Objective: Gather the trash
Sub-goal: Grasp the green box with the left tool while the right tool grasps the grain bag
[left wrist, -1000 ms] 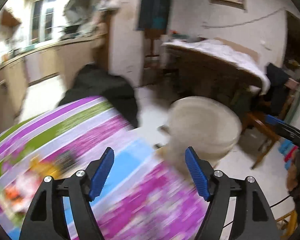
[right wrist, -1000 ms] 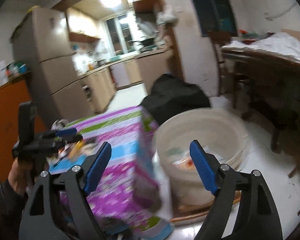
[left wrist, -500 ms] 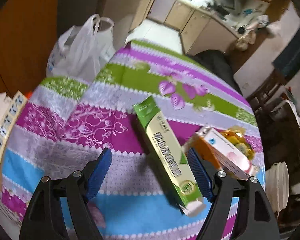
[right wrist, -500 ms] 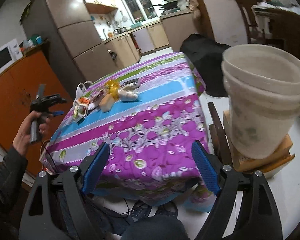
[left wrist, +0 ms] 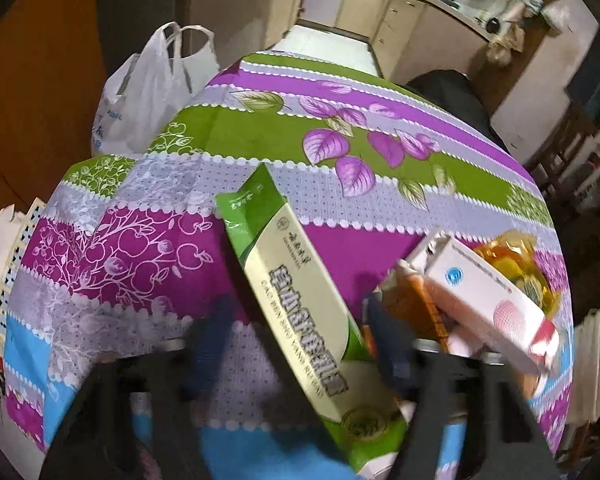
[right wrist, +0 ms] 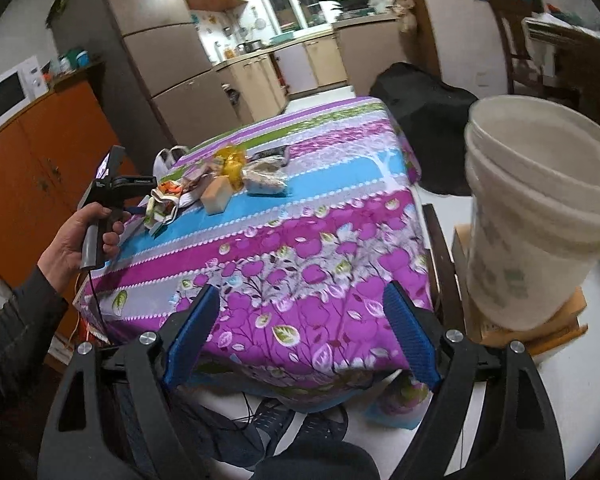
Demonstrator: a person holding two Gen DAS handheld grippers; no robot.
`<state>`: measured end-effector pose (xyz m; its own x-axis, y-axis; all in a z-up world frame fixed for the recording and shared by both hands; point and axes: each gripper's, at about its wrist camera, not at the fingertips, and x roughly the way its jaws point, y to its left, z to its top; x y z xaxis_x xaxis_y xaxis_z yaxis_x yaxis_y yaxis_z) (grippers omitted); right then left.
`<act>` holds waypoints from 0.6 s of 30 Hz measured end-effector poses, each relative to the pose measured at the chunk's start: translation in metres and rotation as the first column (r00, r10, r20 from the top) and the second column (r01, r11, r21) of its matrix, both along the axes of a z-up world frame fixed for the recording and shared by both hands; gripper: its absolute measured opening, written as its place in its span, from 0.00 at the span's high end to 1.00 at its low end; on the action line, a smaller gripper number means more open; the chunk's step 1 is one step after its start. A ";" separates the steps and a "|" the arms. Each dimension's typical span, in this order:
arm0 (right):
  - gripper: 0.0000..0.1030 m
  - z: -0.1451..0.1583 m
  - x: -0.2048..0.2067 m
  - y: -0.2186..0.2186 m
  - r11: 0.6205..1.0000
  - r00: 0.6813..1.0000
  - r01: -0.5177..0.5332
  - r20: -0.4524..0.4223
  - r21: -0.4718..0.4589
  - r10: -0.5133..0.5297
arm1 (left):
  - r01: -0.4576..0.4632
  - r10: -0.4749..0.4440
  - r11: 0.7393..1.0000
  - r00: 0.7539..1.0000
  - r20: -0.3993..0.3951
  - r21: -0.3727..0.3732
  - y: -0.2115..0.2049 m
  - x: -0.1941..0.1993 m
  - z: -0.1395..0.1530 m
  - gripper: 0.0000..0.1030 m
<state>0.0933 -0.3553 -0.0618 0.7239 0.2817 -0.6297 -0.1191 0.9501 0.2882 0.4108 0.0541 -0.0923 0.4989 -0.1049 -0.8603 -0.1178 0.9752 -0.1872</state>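
A long green and cream box (left wrist: pixel 300 292) lies on the flowered tablecloth (left wrist: pixel 260 136). My left gripper (left wrist: pixel 296 344) is open, blurred, its jaws either side of the box's near half. A pink and white box (left wrist: pixel 496 312), an orange box (left wrist: pixel 416 308) and a yellow wrapper (left wrist: pixel 516 264) lie to its right. In the right wrist view the trash pile (right wrist: pixel 220 184) sits on the table's far left, by the hand-held left gripper (right wrist: pixel 112 192). My right gripper (right wrist: pixel 300 336) is open and empty, off the table's near edge. A white bucket (right wrist: pixel 536 220) stands at right.
A white plastic bag (left wrist: pixel 148 88) hangs beyond the table's far left corner. A black bag (right wrist: pixel 424 116) lies on the floor behind the table. The bucket rests on a cardboard box (right wrist: pixel 540 328) beside a dark wooden chair (right wrist: pixel 440 256). Orange cabinets (right wrist: pixel 32 160) stand at left.
My left gripper swung from the bucket to the table and has closed in over the green box. My right gripper pulled back from the bucket to the table's near side.
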 end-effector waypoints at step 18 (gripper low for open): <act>0.30 -0.007 0.171 0.061 0.958 0.968 -0.237 -0.116 -0.161 0.220 | 0.188 -0.191 0.971 0.982 0.010 0.147 0.018 -0.040 -0.004 0.53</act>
<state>0.2642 -0.2946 -0.0686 0.5864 0.3140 -0.7467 -0.3188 0.9369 0.1437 0.3712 0.0722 -0.0959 0.5025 -0.0750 -0.8613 0.0745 0.9963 -0.0433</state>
